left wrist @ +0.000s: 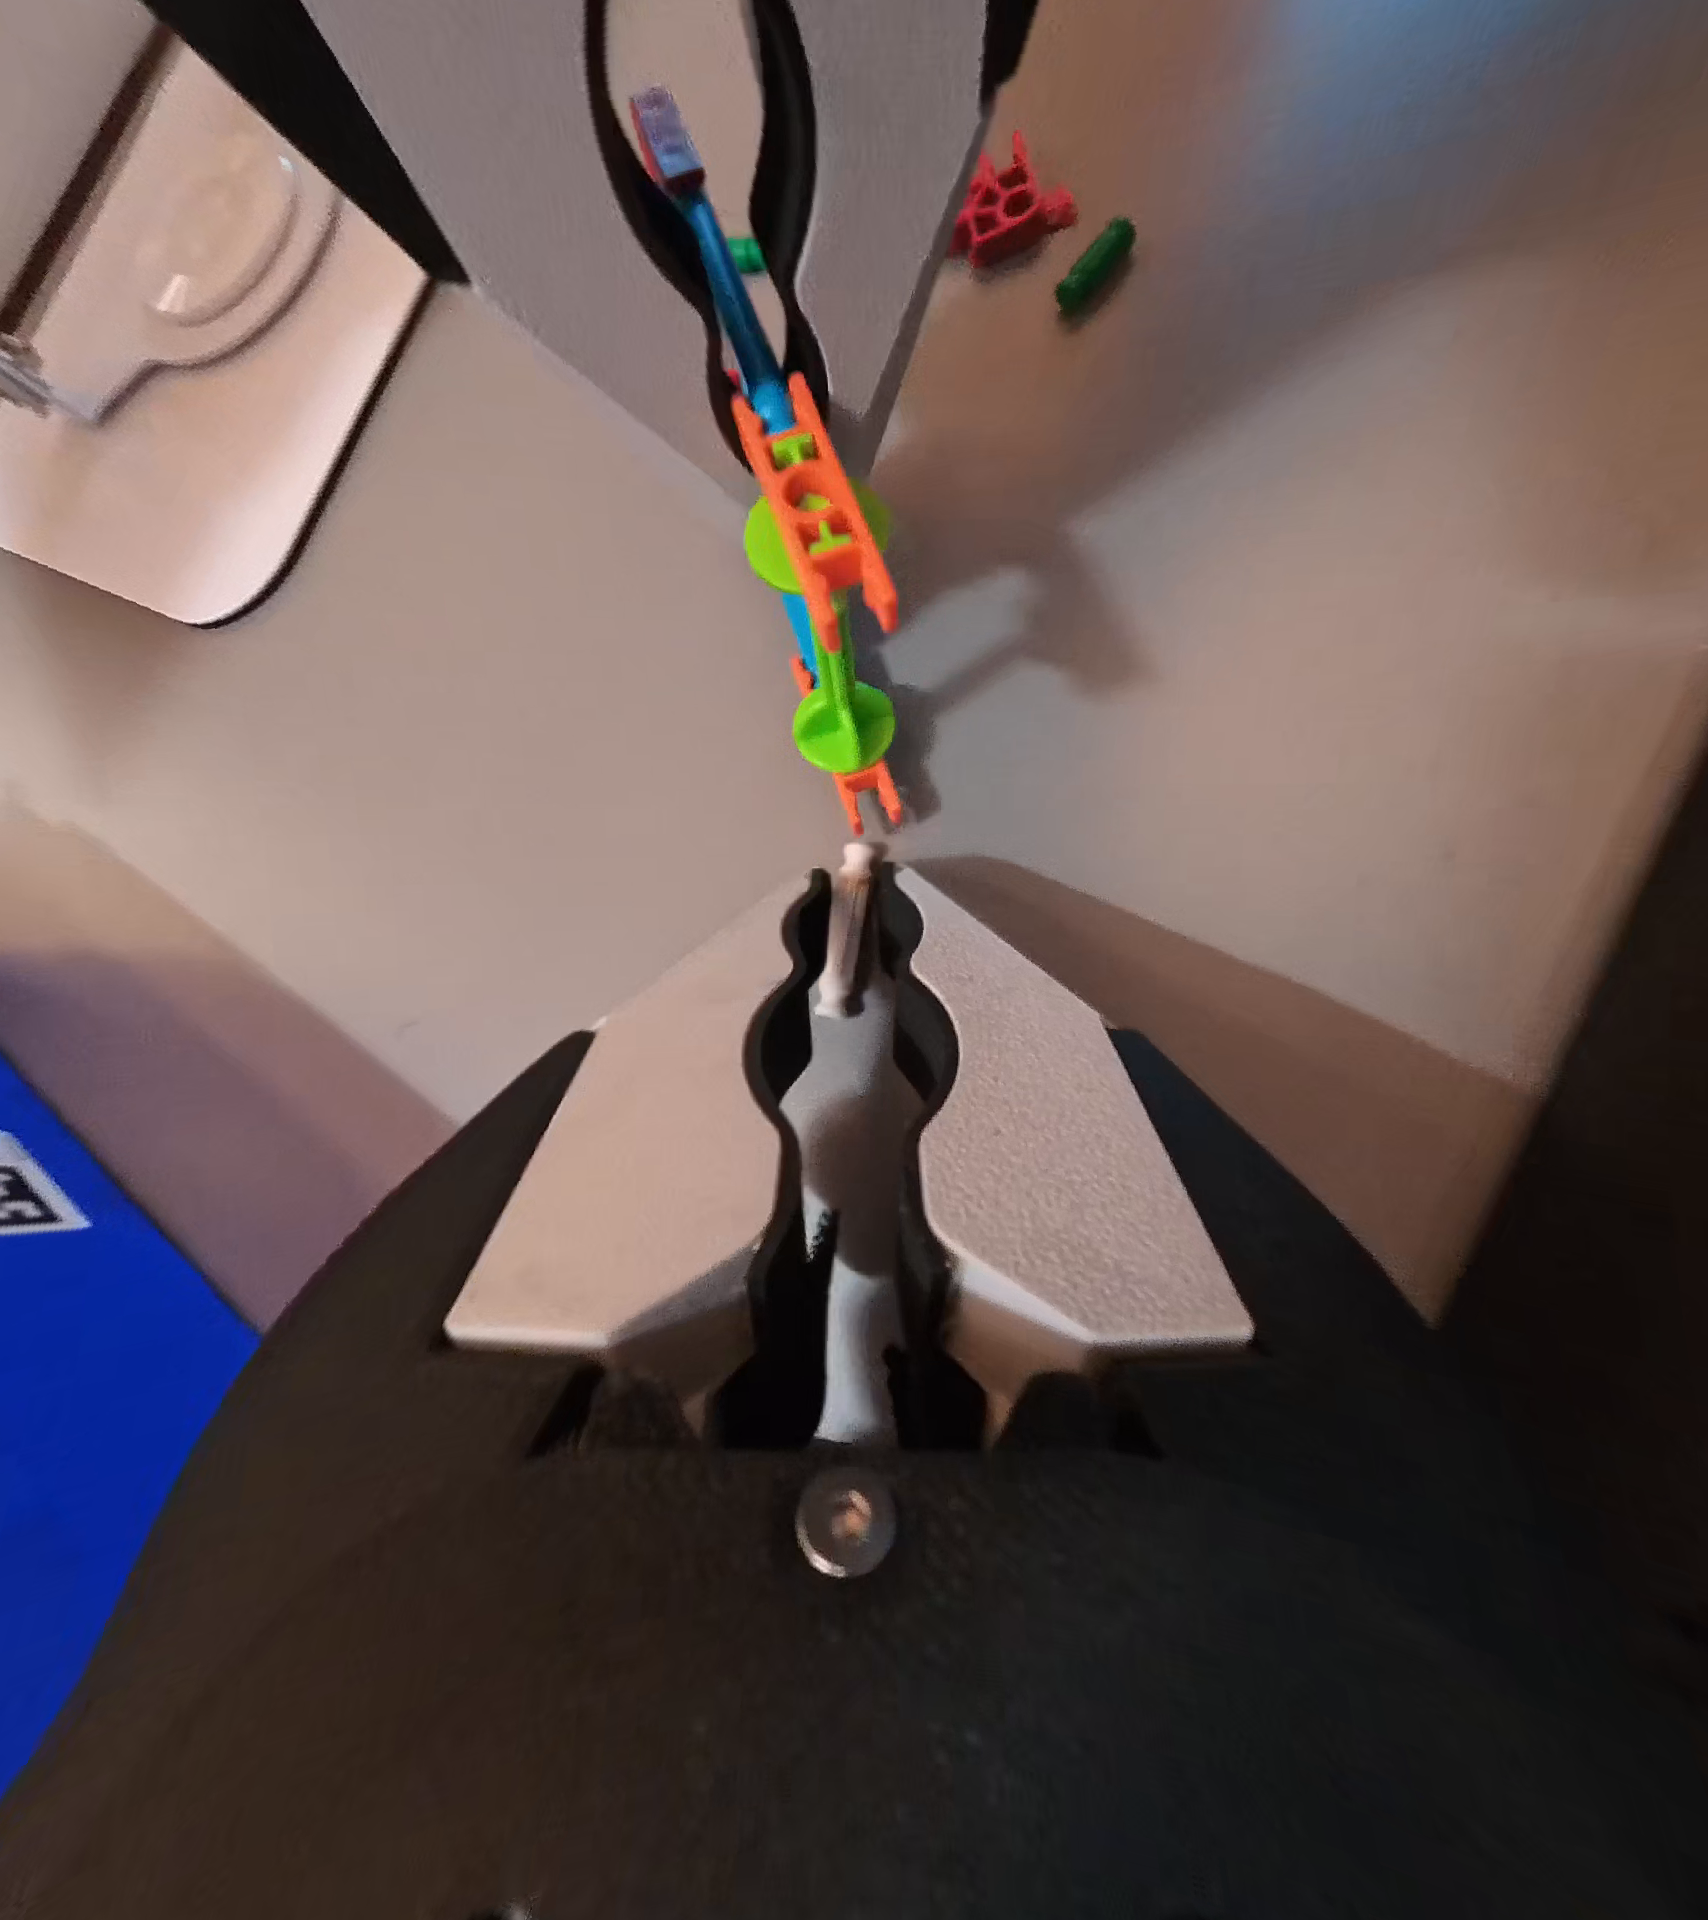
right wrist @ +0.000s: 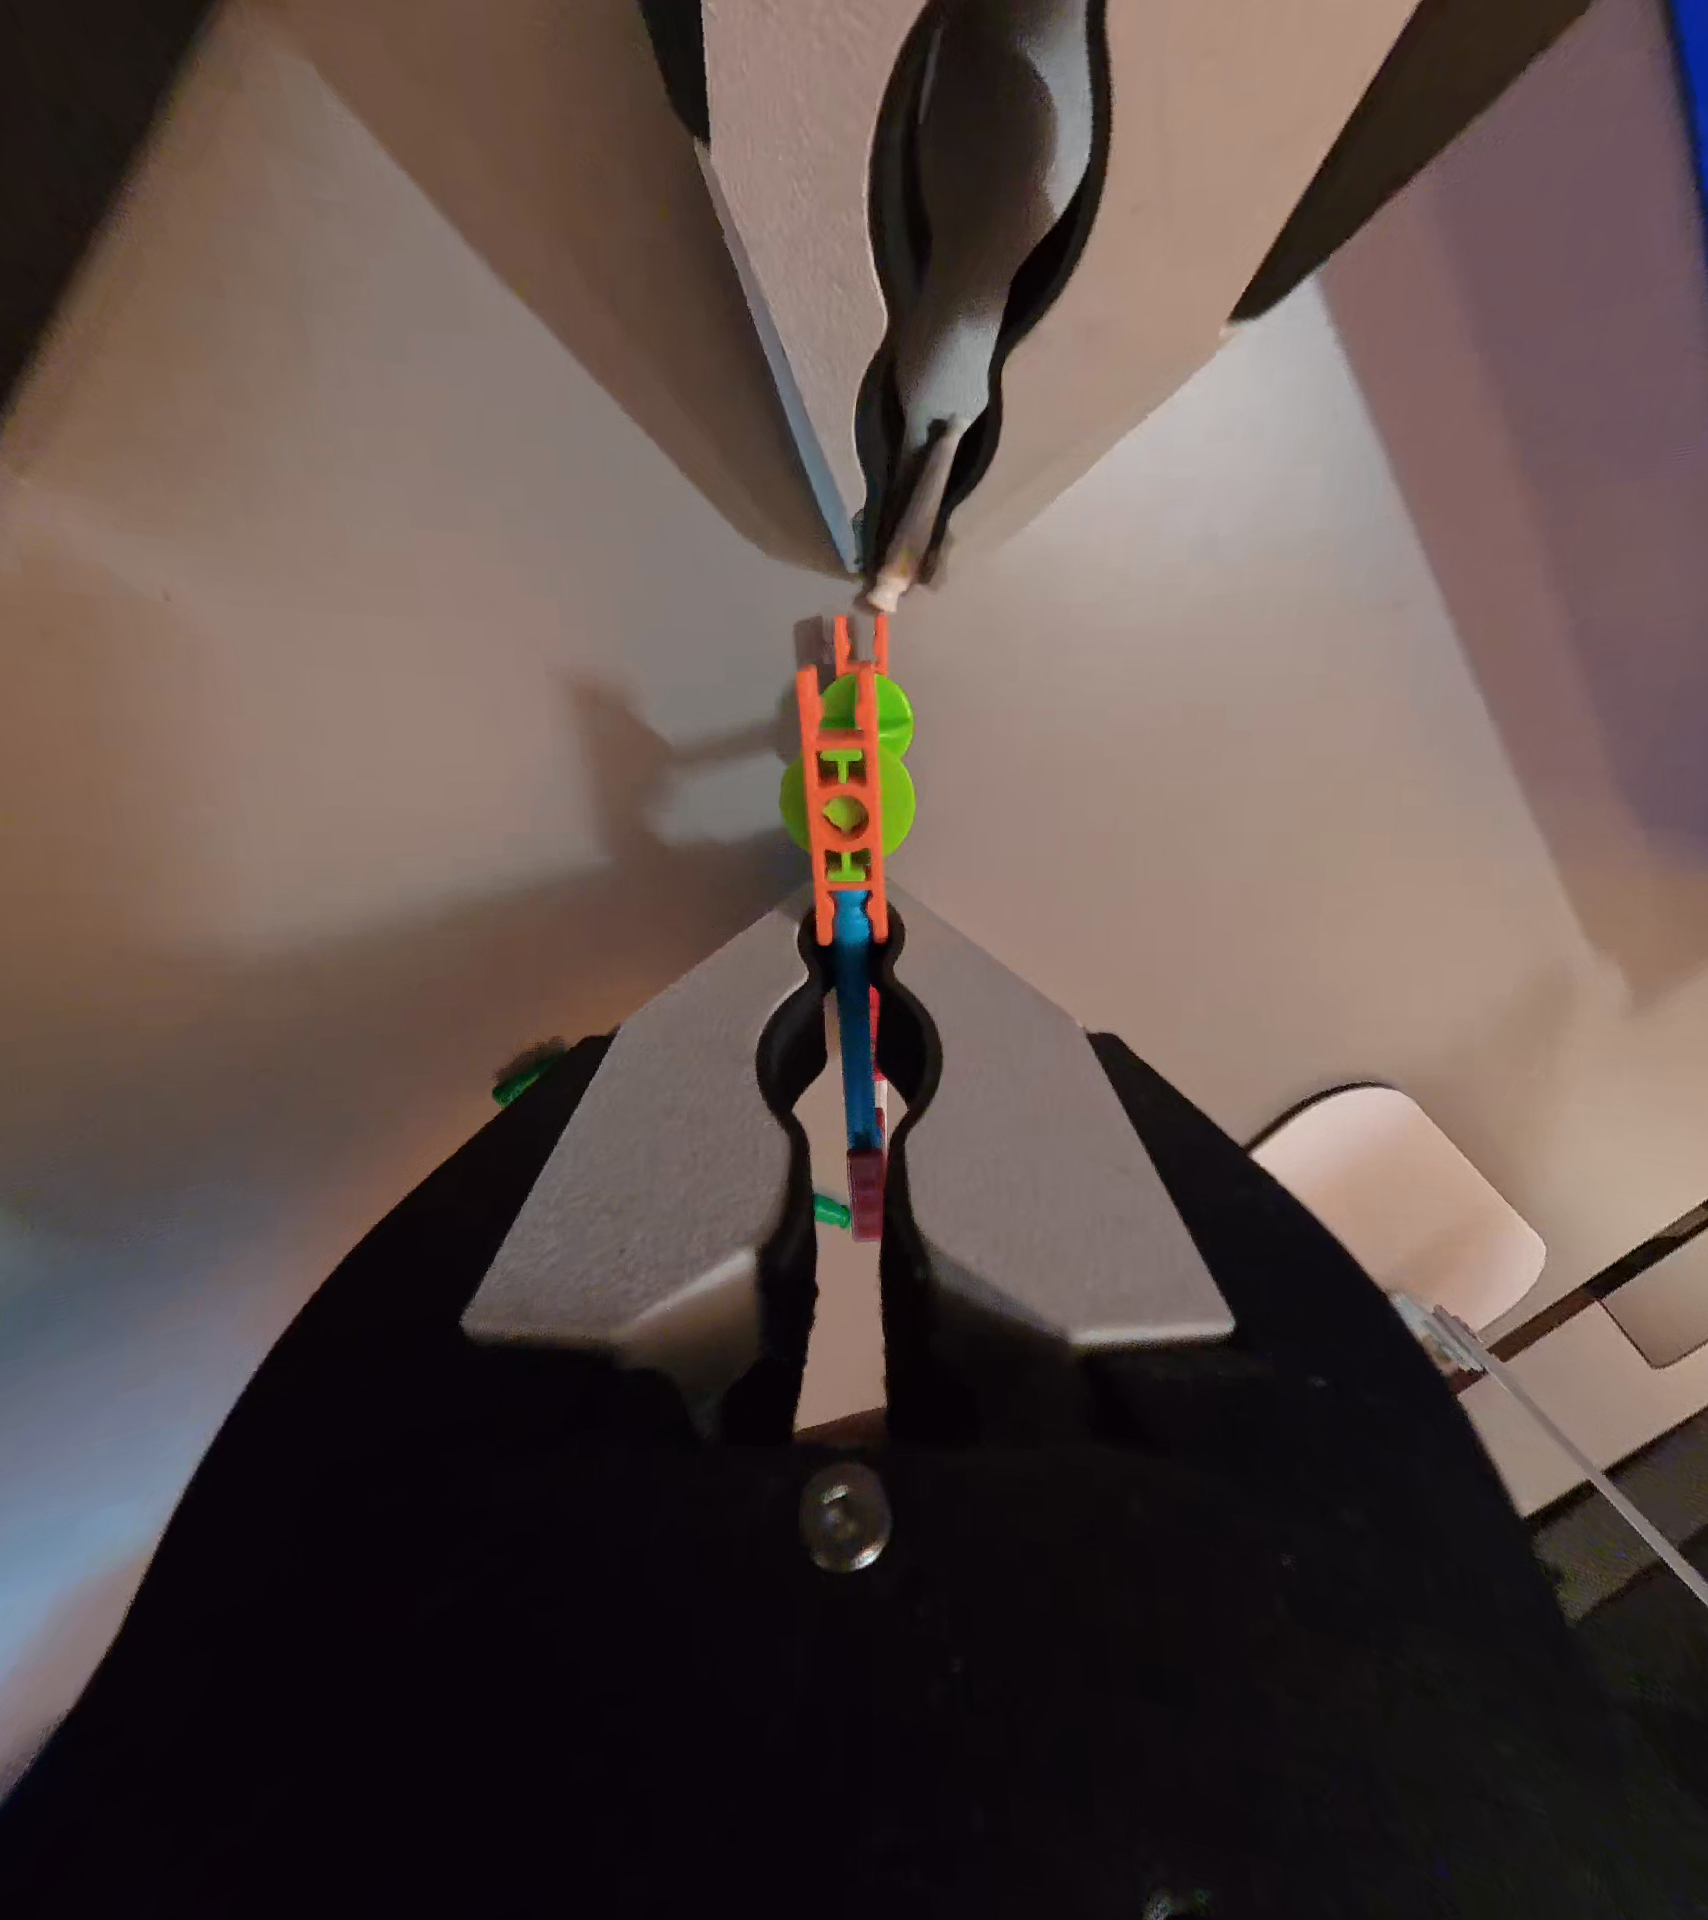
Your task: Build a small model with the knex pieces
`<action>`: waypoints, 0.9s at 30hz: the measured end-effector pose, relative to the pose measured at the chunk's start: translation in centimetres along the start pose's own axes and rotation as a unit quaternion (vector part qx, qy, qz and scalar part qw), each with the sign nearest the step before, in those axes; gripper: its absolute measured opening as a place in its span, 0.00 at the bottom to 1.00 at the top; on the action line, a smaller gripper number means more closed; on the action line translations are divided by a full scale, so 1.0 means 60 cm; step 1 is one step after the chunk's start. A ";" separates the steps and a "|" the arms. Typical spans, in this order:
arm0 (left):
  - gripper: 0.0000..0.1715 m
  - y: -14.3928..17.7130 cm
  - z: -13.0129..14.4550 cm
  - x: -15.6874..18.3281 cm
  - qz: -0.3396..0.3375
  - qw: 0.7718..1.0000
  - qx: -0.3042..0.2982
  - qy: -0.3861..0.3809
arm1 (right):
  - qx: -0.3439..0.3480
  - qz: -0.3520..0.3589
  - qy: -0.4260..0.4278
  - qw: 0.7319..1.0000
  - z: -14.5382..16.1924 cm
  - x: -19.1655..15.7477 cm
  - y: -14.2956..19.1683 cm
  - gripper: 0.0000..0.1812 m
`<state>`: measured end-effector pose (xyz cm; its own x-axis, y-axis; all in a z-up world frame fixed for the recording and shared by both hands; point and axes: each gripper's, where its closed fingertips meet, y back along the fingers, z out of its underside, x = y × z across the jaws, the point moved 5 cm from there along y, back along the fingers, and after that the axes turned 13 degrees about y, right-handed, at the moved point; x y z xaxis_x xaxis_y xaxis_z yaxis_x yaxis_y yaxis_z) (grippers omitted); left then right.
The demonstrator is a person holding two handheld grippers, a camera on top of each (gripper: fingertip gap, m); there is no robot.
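Two handheld grippers face each other tip to tip above a pale beige tabletop (left wrist: 414, 748).

In the left wrist view, the left gripper (left wrist: 858, 883) fills the lower half of the frame, its two grey, black-edged fingers drawn together and clamped on a short white plastic rod (left wrist: 852, 935) whose tip pokes out just past the fingertips. Directly above it, near the centre of the frame, hangs a small construction-toy assembly (left wrist: 819, 551): a slim blue plastic rod, orange ladder-shaped connectors and two lime green round discs. The white rod's tip sits just beside the assembly's lowest orange clip; whether they touch cannot be told.

In the right wrist view, the right gripper (right wrist: 850, 925) rises from the bottom of the frame, its fingers pressed together and clamped on the assembly's blue rod, with the orange and green parts sticking out towards centre frame.

On the table in the upper right of the left view lie a red plastic fan-shaped connector (left wrist: 1011, 208) and, just beside it, a short dark green plastic rod (left wrist: 1094, 265). A bright blue mat (left wrist: 29, 1403) bearing a white sticker occupies the lower left.
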<state>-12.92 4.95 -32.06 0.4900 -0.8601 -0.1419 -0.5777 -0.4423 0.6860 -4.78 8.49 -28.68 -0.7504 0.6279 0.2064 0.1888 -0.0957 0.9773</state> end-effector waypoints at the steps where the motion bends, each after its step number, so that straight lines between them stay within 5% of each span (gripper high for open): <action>1: 0.04 0.004 -0.002 0.002 -0.002 1.000 0.011 -0.006 | 0.005 -0.002 -0.002 1.000 -0.001 0.001 0.004 0.00; 27: 0.02 -0.002 0.007 -0.025 -0.026 0.999 0.001 0.028 | -0.025 -0.029 -0.088 0.995 0.010 0.034 -0.005 0.00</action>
<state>-13.85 6.18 -32.26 0.5558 -0.8199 -0.1369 -0.5521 -0.4873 0.6766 -5.97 10.24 -28.59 -0.6357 0.7585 0.1434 0.1132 -0.0922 0.9893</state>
